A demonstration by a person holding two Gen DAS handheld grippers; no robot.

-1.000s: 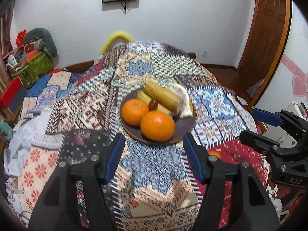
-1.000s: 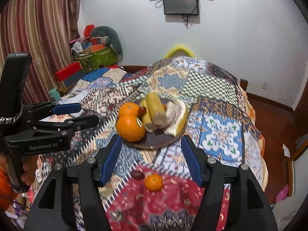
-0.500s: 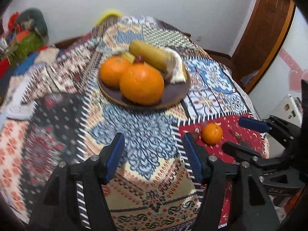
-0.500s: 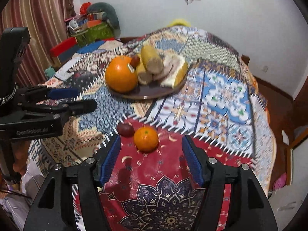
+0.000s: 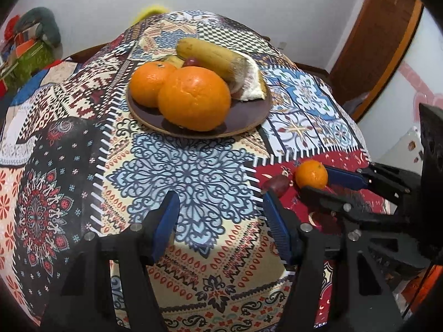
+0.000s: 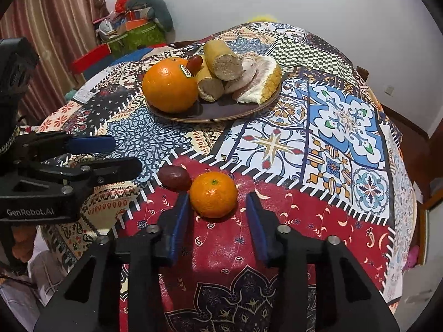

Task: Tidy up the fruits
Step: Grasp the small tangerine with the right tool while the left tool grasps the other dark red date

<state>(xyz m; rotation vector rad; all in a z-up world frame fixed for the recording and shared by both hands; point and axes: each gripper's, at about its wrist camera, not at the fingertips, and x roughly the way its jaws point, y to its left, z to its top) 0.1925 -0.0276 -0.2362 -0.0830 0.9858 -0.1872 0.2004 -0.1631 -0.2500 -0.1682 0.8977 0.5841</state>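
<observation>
Orange mandarin point(image 6: 213, 195) sits between my right gripper point(image 6: 218, 215) fingers, spread wide; closing off-centre could roll it into the date point(image 6: 174, 178). Left gripper point(image 5: 220, 218) hangs spread, empty.

Mandarin point(image 6: 213, 195) lies right of the date point(image 6: 175, 178), before the plate point(image 6: 238, 110)

R gripper point(image 6: 218, 207) fingers spread, flanking small orange point(image 6: 213, 195) on tablecloth point(image 6: 343, 144); dark red fruit point(image 6: 174, 178) just left.
</observation>
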